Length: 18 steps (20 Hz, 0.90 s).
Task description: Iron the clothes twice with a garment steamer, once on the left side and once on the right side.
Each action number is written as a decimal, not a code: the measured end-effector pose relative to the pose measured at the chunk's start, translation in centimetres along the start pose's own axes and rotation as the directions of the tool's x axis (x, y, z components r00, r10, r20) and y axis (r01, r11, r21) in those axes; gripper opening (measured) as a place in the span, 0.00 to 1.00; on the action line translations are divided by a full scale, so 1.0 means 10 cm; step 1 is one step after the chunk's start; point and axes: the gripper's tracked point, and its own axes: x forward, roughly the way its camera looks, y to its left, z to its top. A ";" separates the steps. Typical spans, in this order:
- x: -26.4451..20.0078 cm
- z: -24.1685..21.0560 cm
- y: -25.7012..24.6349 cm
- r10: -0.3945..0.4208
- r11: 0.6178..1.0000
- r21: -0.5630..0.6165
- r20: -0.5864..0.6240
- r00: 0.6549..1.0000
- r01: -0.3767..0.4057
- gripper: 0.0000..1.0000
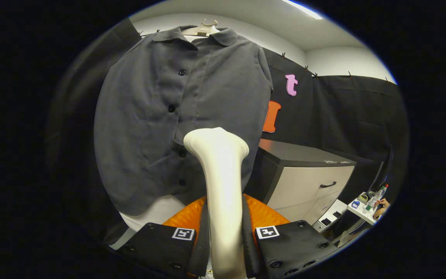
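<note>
The dark shirt (176, 116) hangs ahead on a hanger (204, 29), left of a cabinet (308, 174). The hand-held gripper (225, 240) pinches the garment steamer (221, 174), head near the lower placket. Tilting could snag a button.

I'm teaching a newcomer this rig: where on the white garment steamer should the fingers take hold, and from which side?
On the white garment steamer, grip the straight narrow neck below its flared head, from behind, one finger per side, as the gripper holds it now.
</note>
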 end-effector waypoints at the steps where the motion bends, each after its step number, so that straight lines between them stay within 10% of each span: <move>1: -0.01 -0.07 0.02 0.004 1.000 -0.006 -0.015 1.000 -0.004 0.44; 18: -0.14 -0.88 0.16 0.019 0.999 -0.041 -0.203 0.979 -0.028 0.44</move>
